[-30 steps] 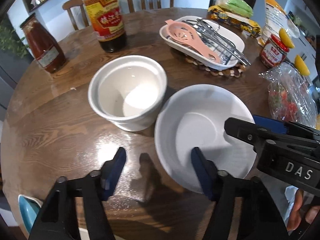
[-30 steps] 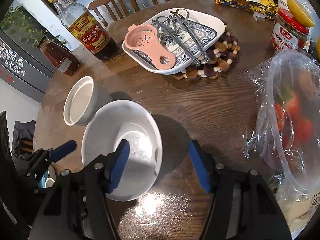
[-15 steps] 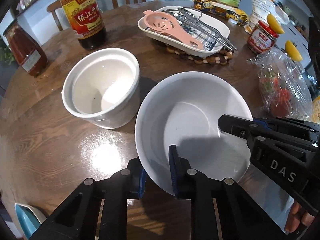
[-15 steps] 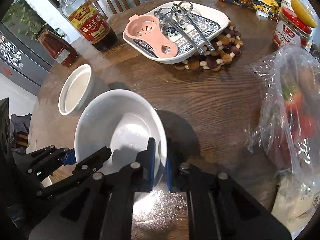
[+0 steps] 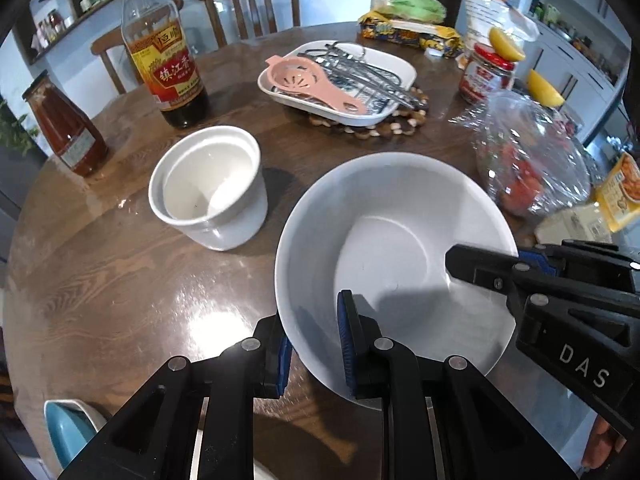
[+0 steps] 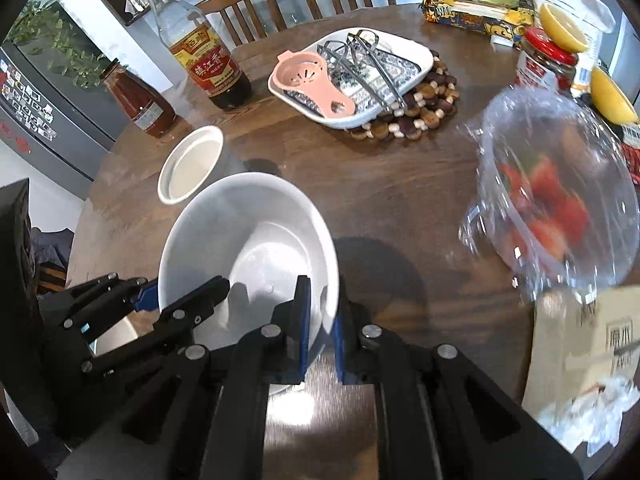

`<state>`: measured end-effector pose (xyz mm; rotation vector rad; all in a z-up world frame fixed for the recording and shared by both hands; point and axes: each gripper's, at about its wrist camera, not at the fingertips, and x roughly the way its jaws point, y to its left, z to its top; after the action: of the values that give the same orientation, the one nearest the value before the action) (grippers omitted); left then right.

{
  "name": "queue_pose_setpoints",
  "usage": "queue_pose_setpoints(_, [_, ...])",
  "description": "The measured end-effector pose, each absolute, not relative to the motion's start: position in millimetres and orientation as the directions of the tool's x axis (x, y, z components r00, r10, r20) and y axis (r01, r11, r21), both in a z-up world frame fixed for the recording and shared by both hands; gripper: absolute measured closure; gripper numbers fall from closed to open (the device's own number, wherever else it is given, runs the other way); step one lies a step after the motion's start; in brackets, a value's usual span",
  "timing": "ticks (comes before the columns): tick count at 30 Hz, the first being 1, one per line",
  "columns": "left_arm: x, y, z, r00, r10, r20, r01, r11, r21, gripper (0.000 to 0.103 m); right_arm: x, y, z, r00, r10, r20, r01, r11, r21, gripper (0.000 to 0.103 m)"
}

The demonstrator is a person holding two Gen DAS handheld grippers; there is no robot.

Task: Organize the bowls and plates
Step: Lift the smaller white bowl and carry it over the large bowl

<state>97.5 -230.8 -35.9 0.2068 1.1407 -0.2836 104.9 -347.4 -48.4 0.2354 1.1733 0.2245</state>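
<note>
A wide white bowl (image 5: 384, 240) is held by both grippers and looks raised off the round wooden table (image 5: 100, 280). My left gripper (image 5: 314, 340) is shut on its near-left rim, one pad inside and one outside. My right gripper (image 6: 320, 336) is shut on the opposite rim and shows in the left wrist view (image 5: 520, 268) at the bowl's right side. The bowl also shows in the right wrist view (image 6: 248, 240). A deep white ramekin-style bowl (image 5: 208, 184) stands on the table to the left of it, apart from it (image 6: 192, 164).
A vinegar bottle (image 5: 168, 60) and a sauce bottle (image 5: 64, 128) stand behind the ramekin. A white dish with tongs and a pink egg separator (image 5: 340, 80) rests on a beaded trivet. A bag of tomatoes (image 5: 528, 168), a red-lidded jar (image 5: 486, 76) and packets crowd the right. A blue-lined dish (image 5: 68, 432) sits at the near left edge.
Both grippers went from open to shut on opposite rims of the wide bowl. The bowl has since come up and nearer the cameras; its shadow on the table has spread.
</note>
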Motion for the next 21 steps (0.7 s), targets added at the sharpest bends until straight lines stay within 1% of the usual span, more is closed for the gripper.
queue_pose_setpoints(11, [58.5, -235.8, -46.4, 0.363, -0.131, -0.923, 0.364, 0.931, 0.01, 0.082, 53.9, -346.4, -54.1, 0.333, 0.274, -0.902, -0.036, 0.96, 0.279, 0.089])
queue_pose_setpoints(21, [41.9, -238.5, -61.9, 0.347, -0.116, -0.931, 0.372, 0.928, 0.023, 0.082, 37.4, -345.2, -66.4, 0.304, 0.265, -0.915, -0.017, 0.962, 0.273, 0.088])
